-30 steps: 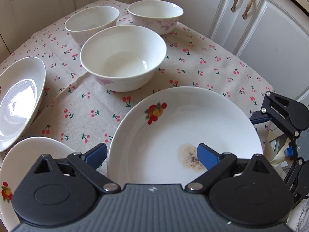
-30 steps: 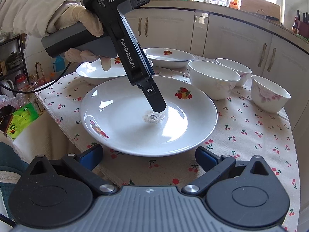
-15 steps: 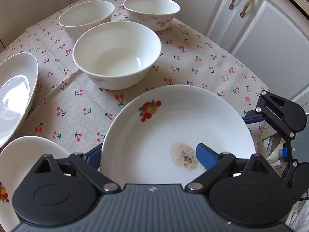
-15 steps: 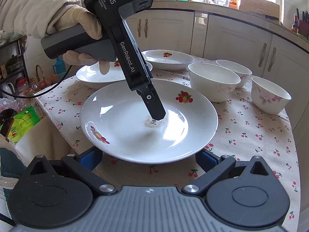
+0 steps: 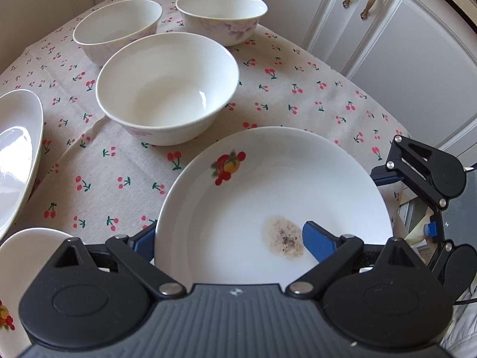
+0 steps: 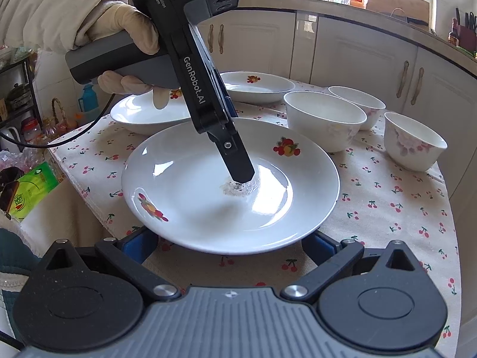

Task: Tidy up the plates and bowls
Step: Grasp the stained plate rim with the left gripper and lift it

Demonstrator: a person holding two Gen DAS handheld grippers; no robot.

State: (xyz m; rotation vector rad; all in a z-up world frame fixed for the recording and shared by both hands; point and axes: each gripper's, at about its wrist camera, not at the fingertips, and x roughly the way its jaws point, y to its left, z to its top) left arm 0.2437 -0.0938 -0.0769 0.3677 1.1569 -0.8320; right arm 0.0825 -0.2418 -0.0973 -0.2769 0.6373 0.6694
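The plate [image 6: 208, 214] with fruit prints sits at the near edge of the table on the cherry-print tablecloth [image 5: 313, 89]; a small speckled smear [image 5: 283, 237] lies on its flat centre; in the left wrist view the left gripper [image 5: 229, 240] straddles the plate's rim, one blue finger [image 5: 317, 240] over the inside next to the smear and the other outside and partly hidden behind the rim; its jaws stand wide apart, and whether the pads touch the china I cannot tell; in the right wrist view the same tool comes down steeply from a gloved hand [image 6: 125, 32], its black finger tip at the smear. The right gripper [image 6: 229, 246] is low at the table edge just in front of the plate; its two blue fingers [image 6: 140, 246] spread wide, one to either side under the plate's near rim, gripping nothing that shows. Beyond the plate stand three white bowls: the large bowl [image 5: 167, 86] nearest; two smaller bowls [image 5: 222, 12] with pink flowers behind it, close together. Two more plates [image 6: 143, 115] lie to the left side of the table, one partly behind the hand; white cabinet doors [image 6: 262, 41] back the scene.
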